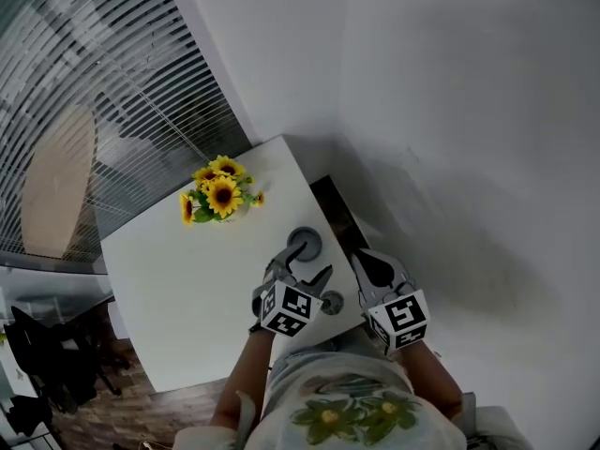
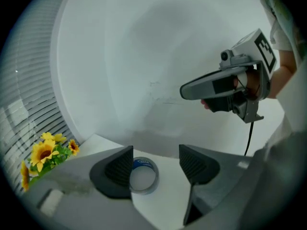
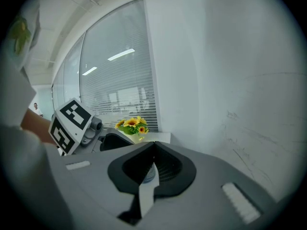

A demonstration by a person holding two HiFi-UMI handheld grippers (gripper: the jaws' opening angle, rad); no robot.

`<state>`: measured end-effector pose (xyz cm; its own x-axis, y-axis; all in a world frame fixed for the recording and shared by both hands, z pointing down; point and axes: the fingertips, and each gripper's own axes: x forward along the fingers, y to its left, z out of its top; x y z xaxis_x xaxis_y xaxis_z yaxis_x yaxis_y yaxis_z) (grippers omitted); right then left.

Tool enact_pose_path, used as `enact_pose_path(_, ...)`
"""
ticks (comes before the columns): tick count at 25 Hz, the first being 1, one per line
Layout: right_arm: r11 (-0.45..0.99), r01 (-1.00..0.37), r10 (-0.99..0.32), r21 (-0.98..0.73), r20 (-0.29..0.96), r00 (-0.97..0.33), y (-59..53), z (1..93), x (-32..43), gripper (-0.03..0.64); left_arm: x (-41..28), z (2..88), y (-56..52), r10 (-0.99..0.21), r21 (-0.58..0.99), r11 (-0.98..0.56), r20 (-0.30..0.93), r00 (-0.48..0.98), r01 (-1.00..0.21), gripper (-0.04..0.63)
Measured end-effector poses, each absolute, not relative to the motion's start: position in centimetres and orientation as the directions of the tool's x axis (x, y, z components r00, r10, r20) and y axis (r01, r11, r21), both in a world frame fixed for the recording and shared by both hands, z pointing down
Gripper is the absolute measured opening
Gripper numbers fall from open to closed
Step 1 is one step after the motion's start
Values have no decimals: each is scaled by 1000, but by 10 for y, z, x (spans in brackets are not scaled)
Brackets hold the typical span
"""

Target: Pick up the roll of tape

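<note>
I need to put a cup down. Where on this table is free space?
Free: the wide bare table between the sunflowers and the near edge, left of the left gripper. Crowded: the right edge, with the roll of tape and the right gripper.

My right gripper's jaws meet at the tips. Through their slit I glimpse the roll of tape, with sunflowers beyond.

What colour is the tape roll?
Grey roll of tape, blue inner band; clearest in the left gripper view.
</note>
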<state>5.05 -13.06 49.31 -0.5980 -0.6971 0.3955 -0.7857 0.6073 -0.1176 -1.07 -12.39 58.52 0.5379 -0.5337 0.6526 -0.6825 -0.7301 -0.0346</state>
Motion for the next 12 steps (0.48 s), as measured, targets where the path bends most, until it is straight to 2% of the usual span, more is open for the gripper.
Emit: enact_pose_path(12, 588, -800, -695, -120, 431, -576, -143, 507, 53, 0, -4, 636, -131, -449, -21, -768, 730, 515, -640, 301)
